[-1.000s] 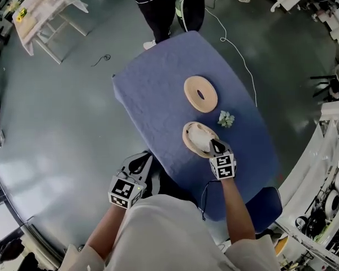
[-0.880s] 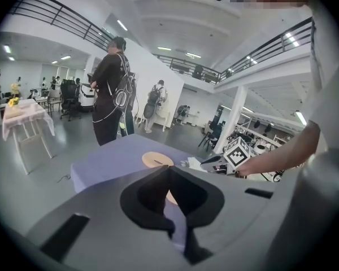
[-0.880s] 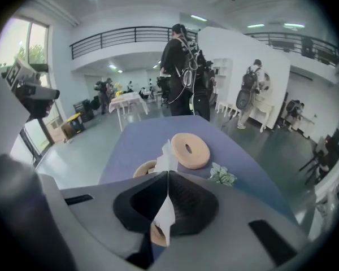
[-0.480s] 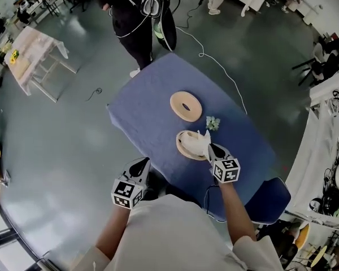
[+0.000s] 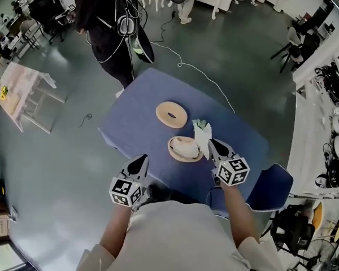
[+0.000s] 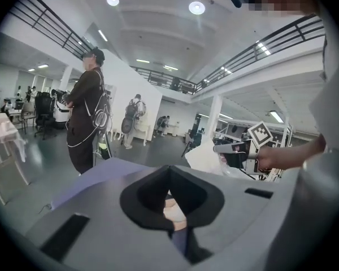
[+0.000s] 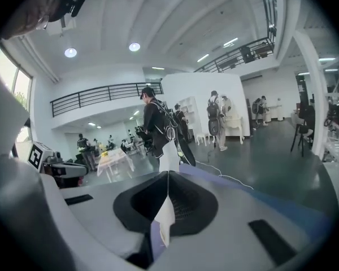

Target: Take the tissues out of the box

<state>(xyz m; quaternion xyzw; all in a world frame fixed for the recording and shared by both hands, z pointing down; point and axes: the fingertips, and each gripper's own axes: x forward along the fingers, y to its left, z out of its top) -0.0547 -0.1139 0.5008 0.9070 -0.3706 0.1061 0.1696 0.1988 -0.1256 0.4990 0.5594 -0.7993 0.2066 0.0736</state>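
Head view is showing the right gripper (image 5: 211, 146) pinching a white tissue (image 5: 203, 135), its jaws closed tight on the sheet and holding it up just beside the round box (image 5: 173, 151). That box is sitting near the near edge of the blue table (image 5: 138, 130), with more tissues lying in it. A ring-shaped lid (image 5: 171, 114) is lying farther in, apart from the box. The left gripper (image 5: 139, 162) is hovering at the near edge, its jaws together on nothing.

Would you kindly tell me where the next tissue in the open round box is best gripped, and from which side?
Probably the raised, crumpled middle of the tissues, from straight above: the round box walls in their sides, and its lid lies apart, leaving the top open.
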